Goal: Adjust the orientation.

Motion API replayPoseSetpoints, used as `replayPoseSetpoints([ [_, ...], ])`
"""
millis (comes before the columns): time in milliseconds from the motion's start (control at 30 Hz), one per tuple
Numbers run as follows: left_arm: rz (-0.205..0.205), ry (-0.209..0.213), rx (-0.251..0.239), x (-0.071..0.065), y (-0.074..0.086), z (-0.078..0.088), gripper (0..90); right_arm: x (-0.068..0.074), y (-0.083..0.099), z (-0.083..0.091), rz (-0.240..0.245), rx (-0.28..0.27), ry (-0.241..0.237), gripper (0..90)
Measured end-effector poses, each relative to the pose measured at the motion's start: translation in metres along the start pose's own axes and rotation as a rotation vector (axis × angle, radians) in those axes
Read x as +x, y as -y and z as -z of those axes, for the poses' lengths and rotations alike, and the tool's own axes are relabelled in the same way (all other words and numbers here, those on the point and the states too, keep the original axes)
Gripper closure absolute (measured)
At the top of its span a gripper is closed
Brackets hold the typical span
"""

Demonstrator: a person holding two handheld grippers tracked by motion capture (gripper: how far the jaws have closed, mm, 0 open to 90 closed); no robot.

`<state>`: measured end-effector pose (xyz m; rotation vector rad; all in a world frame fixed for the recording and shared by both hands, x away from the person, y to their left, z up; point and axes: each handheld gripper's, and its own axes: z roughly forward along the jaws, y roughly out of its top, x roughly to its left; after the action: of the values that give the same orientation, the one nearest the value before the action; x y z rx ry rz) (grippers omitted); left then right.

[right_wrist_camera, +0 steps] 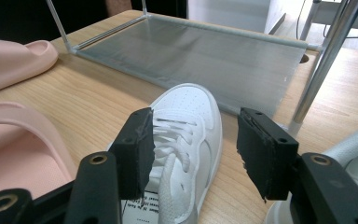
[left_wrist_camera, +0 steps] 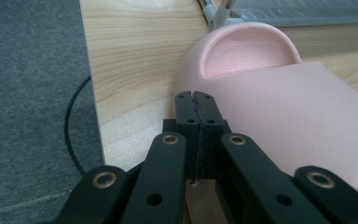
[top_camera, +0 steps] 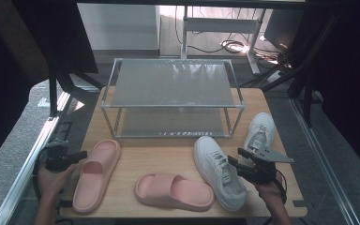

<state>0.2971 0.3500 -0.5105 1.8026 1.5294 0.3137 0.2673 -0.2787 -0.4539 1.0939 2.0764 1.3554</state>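
Two pink slides and two white sneakers lie on the wooden table in front of a two-tier metal shoe rack (top_camera: 171,84). My left gripper (top_camera: 81,154) is shut with nothing in it at the table's left edge. Its tips (left_wrist_camera: 196,100) sit right by the side of the left pink slide (left_wrist_camera: 270,93) (top_camera: 96,173). My right gripper (top_camera: 234,157) stands open just above the laces of the nearer white sneaker (top_camera: 218,171). Seen from the right gripper (right_wrist_camera: 193,140), that sneaker (right_wrist_camera: 191,107) lies between and below the two pads, which do not touch it.
The second pink slide (top_camera: 173,190) lies near the front edge, left of the nearer sneaker. The other white sneaker (top_camera: 261,131) rests at the right by the rack's leg. The rack's lower shelf (right_wrist_camera: 205,56) is bare. A black cable (left_wrist_camera: 72,126) hangs off the table's left side.
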Motion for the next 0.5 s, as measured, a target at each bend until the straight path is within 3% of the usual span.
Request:
replayPoseSetpoints([
  [233,-0.01,0.012,0.008,-0.003,-0.002,-0.002,90.0,0.002,0.0,-0.003,0.007,0.006,-0.006,46.1],
  [500,-0.04,0.032,0.026,-0.016,-0.006,-0.009,90.0,0.001,0.001,-0.002,0.004,0.006,-0.005,46.1],
])
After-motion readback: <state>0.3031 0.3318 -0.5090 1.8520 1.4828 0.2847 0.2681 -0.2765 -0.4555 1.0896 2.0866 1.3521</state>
